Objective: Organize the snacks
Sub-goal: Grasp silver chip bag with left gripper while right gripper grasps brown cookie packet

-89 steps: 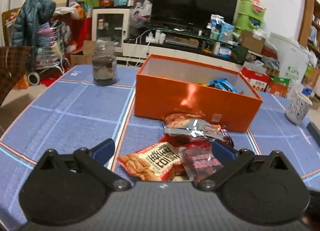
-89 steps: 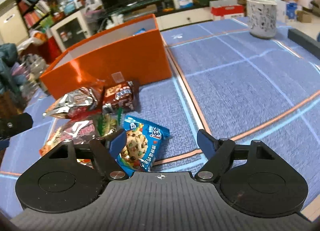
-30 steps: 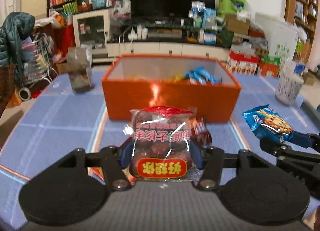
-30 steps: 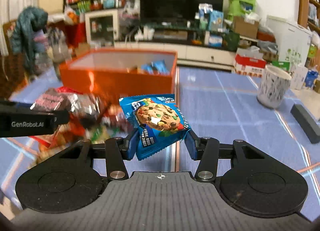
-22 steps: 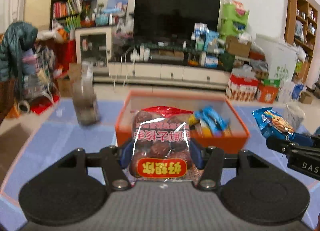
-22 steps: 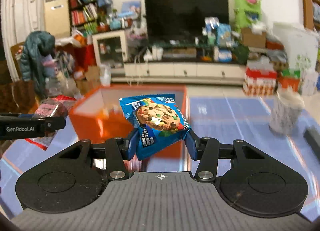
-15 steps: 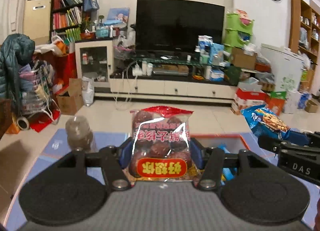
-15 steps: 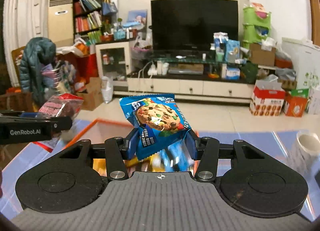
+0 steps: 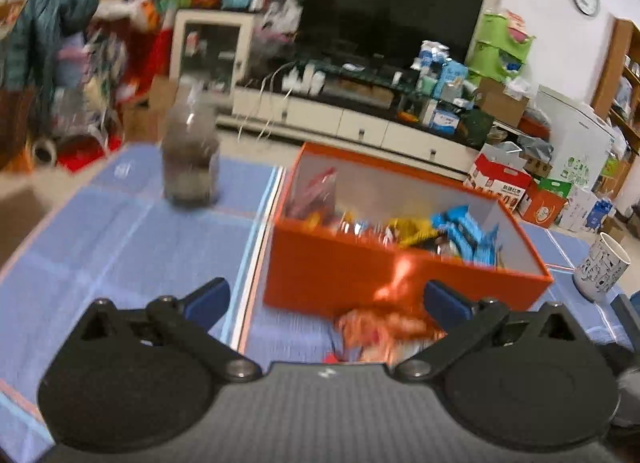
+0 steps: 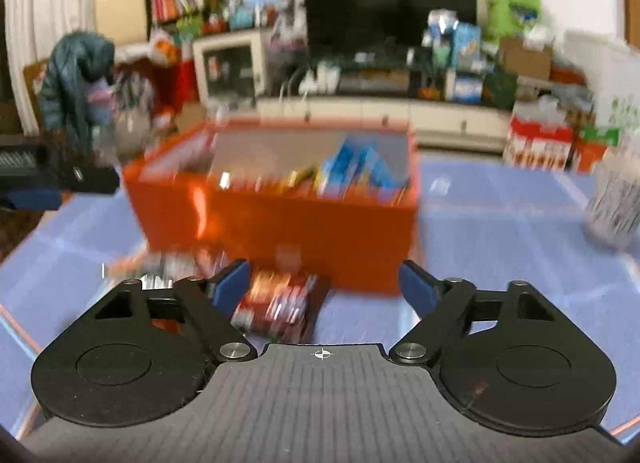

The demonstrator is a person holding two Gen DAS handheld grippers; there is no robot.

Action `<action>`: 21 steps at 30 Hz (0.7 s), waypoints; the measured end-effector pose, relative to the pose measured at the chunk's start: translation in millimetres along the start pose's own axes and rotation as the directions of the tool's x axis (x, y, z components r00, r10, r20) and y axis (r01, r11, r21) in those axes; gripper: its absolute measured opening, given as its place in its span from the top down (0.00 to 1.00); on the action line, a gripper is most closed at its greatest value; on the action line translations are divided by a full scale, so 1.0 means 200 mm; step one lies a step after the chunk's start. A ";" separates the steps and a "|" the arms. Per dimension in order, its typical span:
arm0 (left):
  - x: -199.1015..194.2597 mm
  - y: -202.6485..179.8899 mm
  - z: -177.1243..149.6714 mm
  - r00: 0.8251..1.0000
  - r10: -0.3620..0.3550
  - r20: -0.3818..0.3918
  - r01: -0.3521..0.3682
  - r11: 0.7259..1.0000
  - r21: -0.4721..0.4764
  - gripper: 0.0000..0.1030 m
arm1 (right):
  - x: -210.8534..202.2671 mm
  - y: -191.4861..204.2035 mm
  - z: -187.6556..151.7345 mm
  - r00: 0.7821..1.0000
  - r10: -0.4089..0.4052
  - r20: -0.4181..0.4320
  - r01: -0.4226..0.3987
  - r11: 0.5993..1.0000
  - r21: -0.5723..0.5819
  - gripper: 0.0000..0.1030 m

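Both snacks gone from each gripper (image 9: 326, 299).

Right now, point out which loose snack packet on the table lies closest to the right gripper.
The dark red packet, lying just below the right gripper's open jaws, in front of the orange box. The silvery packets lie further left.

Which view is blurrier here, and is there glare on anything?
Right wrist view: heavy motion blur smears the orange box, the loose snack packets and the patterned cup; only the gripper body stays sharp. Left wrist view: milder blur, worst on the glass jar, with a bright glare spot on the box's front wall. Both show fisheye bending.
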State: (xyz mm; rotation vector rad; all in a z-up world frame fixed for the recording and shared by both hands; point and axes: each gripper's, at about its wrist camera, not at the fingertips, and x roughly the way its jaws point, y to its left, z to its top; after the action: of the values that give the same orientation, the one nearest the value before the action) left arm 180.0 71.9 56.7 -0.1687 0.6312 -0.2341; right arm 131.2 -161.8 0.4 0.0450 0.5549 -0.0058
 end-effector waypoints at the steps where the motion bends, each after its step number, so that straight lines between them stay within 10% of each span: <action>1: -0.02 0.02 -0.03 1.000 0.010 -0.012 -0.010 1.000 -0.019 0.00 | 0.04 0.03 -0.03 1.000 -0.013 -0.017 0.013 1.000 -0.018 0.34; 13: -0.04 0.09 -0.07 0.999 0.011 -0.046 -0.014 0.998 -0.066 0.01 | 0.39 0.14 -0.04 0.987 0.007 -0.161 0.005 0.997 0.075 0.21; 21: 0.04 0.04 -0.06 0.999 -0.017 -0.052 0.016 1.000 -0.016 0.00 | 0.29 -0.03 -0.12 0.980 -0.084 -0.181 0.090 0.996 0.026 0.49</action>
State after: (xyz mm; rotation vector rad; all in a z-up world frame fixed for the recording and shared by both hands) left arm 180.5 76.3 41.8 -0.1827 0.6837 -0.2500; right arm 168.7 -165.7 -50.5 0.0551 0.7374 -0.0970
